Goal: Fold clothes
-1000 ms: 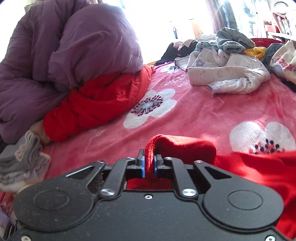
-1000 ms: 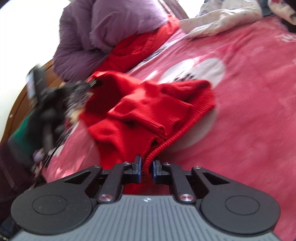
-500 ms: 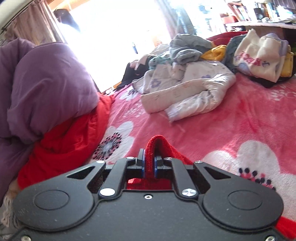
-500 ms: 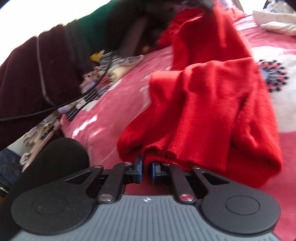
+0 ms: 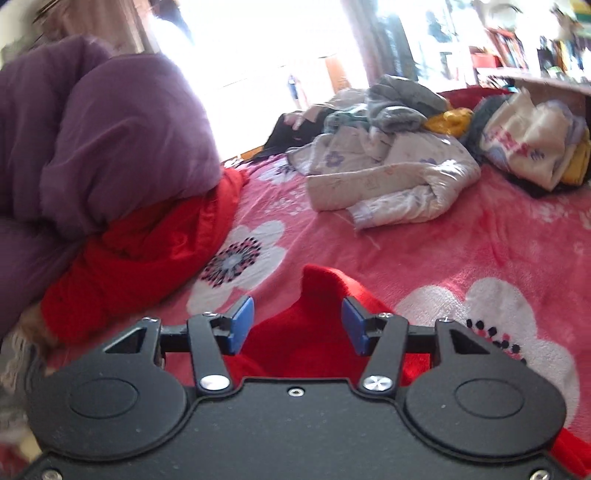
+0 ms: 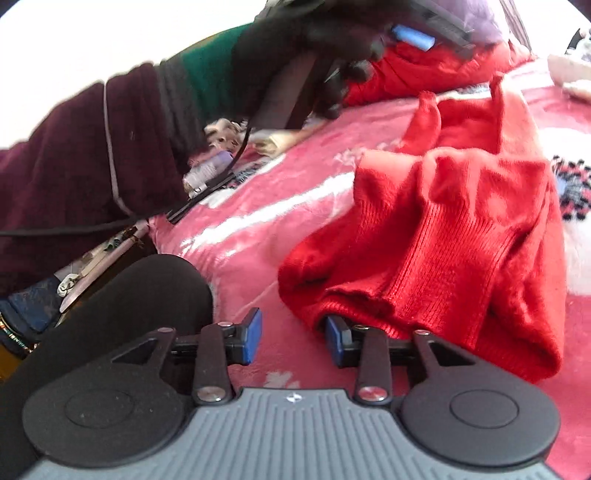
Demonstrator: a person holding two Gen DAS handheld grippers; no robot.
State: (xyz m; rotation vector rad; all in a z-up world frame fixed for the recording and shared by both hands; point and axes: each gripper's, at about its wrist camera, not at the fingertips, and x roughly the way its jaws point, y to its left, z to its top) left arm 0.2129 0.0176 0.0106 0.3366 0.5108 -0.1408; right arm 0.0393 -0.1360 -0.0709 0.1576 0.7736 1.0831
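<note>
A red knit sweater (image 6: 454, 236) lies crumpled on the pink flowered bedspread (image 6: 258, 236). My left gripper (image 5: 297, 325) is opening; a peak of the sweater (image 5: 317, 295) stands between its blue pads (image 5: 242, 321) without being pressed. My right gripper (image 6: 293, 338) is opening too, with the ribbed hem lying over its right pad (image 6: 334, 338) and bedspread showing in the gap. In the right wrist view, the left gripper (image 6: 417, 29) hovers at the top, held by a gloved hand (image 6: 314, 44) in a dark sleeve.
A purple duvet (image 5: 110, 147) sits on a red quilt (image 5: 147, 251) at the left. A heap of unfolded clothes (image 5: 406, 162) lies at the far side of the bed. Cables and small items (image 6: 214, 173) lie at the bed's near edge.
Both grippers have opened and let go of the red sweater, which they were pinching before. The sweater has settled onto the bedspread; the left gripper's view has swung back toward the duvet.
</note>
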